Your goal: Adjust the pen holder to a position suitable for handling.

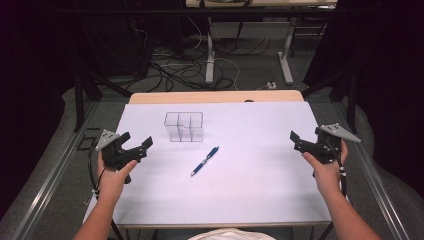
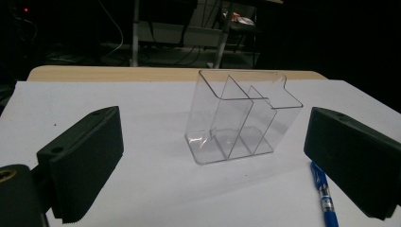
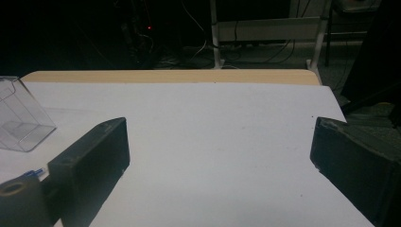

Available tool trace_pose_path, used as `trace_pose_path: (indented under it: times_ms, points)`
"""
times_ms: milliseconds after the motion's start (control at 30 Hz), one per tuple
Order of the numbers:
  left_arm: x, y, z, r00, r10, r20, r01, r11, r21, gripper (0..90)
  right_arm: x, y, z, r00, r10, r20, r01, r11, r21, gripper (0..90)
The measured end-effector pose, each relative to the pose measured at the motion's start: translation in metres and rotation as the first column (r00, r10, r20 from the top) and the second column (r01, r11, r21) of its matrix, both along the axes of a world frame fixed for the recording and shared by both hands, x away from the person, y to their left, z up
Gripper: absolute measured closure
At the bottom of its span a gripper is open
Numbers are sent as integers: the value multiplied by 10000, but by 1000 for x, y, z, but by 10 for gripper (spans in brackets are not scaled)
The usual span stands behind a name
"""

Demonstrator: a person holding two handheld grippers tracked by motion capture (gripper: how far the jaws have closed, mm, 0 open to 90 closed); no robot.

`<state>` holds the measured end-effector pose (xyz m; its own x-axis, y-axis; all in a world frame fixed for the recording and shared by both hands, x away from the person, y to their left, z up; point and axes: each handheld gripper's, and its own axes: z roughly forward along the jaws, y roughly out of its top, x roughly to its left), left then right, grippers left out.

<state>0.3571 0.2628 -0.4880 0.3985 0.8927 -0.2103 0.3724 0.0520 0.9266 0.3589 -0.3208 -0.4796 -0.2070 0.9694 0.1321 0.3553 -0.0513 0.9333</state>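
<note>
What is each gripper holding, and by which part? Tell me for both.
Nothing is held. The left gripper and right gripper are both open and empty; the blue pen lies on the table, untouched.

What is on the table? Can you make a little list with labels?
Table: white tabletop with a wooden far edge
Box: clear plastic organizer with compartments, upright, empty
Pen: blue ballpoint pen, lying flat just in front of the box, apart from it
Left gripper: open, holding nothing
Right gripper: open, holding nothing
</note>
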Motion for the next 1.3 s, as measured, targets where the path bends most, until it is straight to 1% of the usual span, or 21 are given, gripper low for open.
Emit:
trace_pose_path:
  times_ms: [100, 300, 467, 533, 567, 633, 667, 700, 733, 767, 800, 833, 933, 967, 1000, 1033, 1100, 1133, 1233, 1267, 1300]
  points:
    - [1, -2, 2, 10000, 66, -18, -66, 9999, -98, 69, -1, 2, -1, 10000, 39, 1, -39, 9999, -100, 59]
    - [4, -5, 8, 9999, 121, -67, -120, 9999, 43, 94, -1, 8, -2, 9995, 299, 59, -297, 9989, -369, 69]
    - [13, -11, 17, 9998, 187, -111, -186, 9998, 52, 157, -1, 10, -2, 9993, 368, 38, -367, 9986, -374, 90]
    - [14, -13, 19, 9998, 177, -118, -176, 9998, 68, 163, -2, 10, -2, 9991, 403, -142, -407, 9987, -318, 97]
    - [16, -14, 20, 9998, 177, -83, -176, 9998, 118, 167, -1, 10, -3, 9991, 427, -22, -427, 9988, -223, 108]
    - [20, -16, 24, 9995, 287, -92, -286, 9995, 105, 174, -1, 10, -3, 9990, 445, -52, -446, 9988, -218, 120]
    - [22, -17, 25, 9993, 345, -121, -343, 9993, 123, 217, -1, 11, -4, 9988, 475, -80, -477, 9987, -186, 143]
    - [24, -18, 27, 9990, 434, -125, -432, 9990, 139, 217, -1, 11, -4, 9988, 475, -80, -477, 9987, -186, 143]
    - [26, -19, 29, 9986, 521, -102, -520, 9986, 119, 285, -2, 12, -4, 9986, 527, -105, -529, 9984, -192, 147]
    - [28, -20, 31, 9982, 590, -131, -589, 9982, 105, 311, -3, 13, -4, 9987, 508, -73, -510, 9984, -263, 148]
    - [30, -21, 33, 9981, 596, -171, -594, 9982, 86, 311, -3, 13, -4, 9987, 508, -73, -510, 9984, -263, 148]
    - [33, -23, 35, 9977, 639, -213, -637, 9979, 86, 369, -4, 14, -4, 9985, 534, -91, -536, 9983, -211, 149]
    - [42, -28, 40, 9976, 617, -312, -609, 9978, 269, 454, -4, 14, -4, 9981, 609, -35, -609, 9979, -228, 150]
    - [48, -31, 42, 9969, 614, -488, -594, 9973, 423, 466, -4, 14, -4, 9980, 630, 2, -630, 9975, -313, 150]
    - [48, -31, 42, 9969, 614, -488, -594, 9973, 423, 481, -4, 14, -4, 9980, 630, 2, -630, 9975, -313, 150]
    - [55, -34, 44, 9954, 714, -633, -683, 9964, 505, 503, -4, 14, -5, 9979, 649, -31, -650, 9977, -207, 150]
    - [57, -36, 45, 9938, 845, -725, -802, 9950, 594, 517, -4, 13, -5, 9979, 638, -86, -639, 9977, -233, 150]
    - [64, -37, 46, 9914, 925, -922, -861, 9938, 710, 600, -3, 13, -6, 9979, 639, -117, -641, 9978, -193, 150]
    - [70, -39, 46, 9883, 1132, -1021, -1037, 9902, 939, 651, -3, 12, -7, 9979, 647, -83, -649, 9977, -209, 150]
    - [77, -40, 44, 9856, 1138, -1252, -1027, 9905, 914, 700, -4, 12, -6, 9980, 611, -149, -614, 9980, -173, 151]
    - [77, -40, 44, 9856, 1138, -1252, -1027, 9905, 914, 721, -4, 12, -7, 9981, 594, -160, -596, 9981, -169, 151]
